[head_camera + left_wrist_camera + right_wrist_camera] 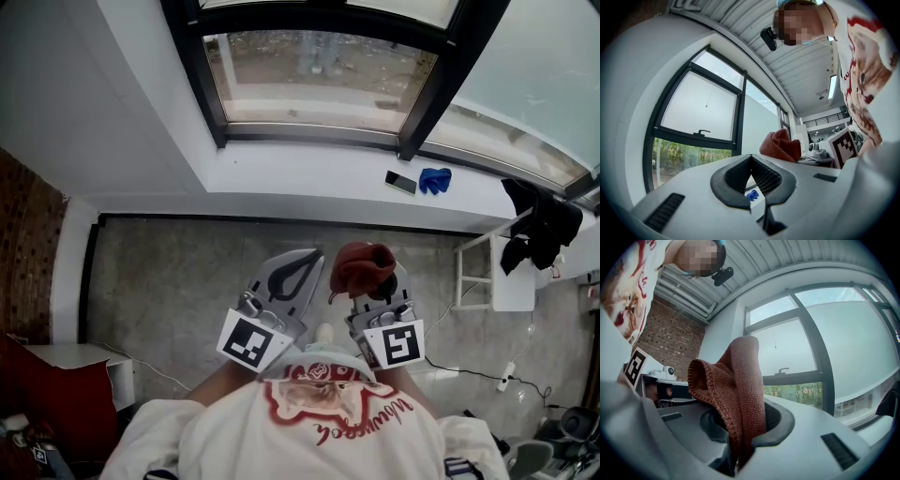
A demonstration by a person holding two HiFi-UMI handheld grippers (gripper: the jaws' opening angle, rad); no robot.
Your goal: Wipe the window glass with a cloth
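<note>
In the head view, a rust-red cloth (364, 265) is bunched in my right gripper (375, 287), which is shut on it. In the right gripper view the cloth (740, 390) stands up out of the jaws of the right gripper (744, 430) and hides their tips. My left gripper (312, 259) is beside it, shut and holding nothing. In the left gripper view the left gripper (750, 157) has its pads meeting at the tip, and the cloth (780, 145) shows to the right. The black-framed window glass (319, 70) lies ahead, above a white sill (309, 169); both grippers are well short of it.
A black phone (401, 181) and a blue rag (434, 179) lie on the sill at the right. A white stand (497, 277) with dark clothing (539, 230) draped on it stands on the right. A brick wall (23, 244) is on the left. A window handle (783, 370) shows on the frame.
</note>
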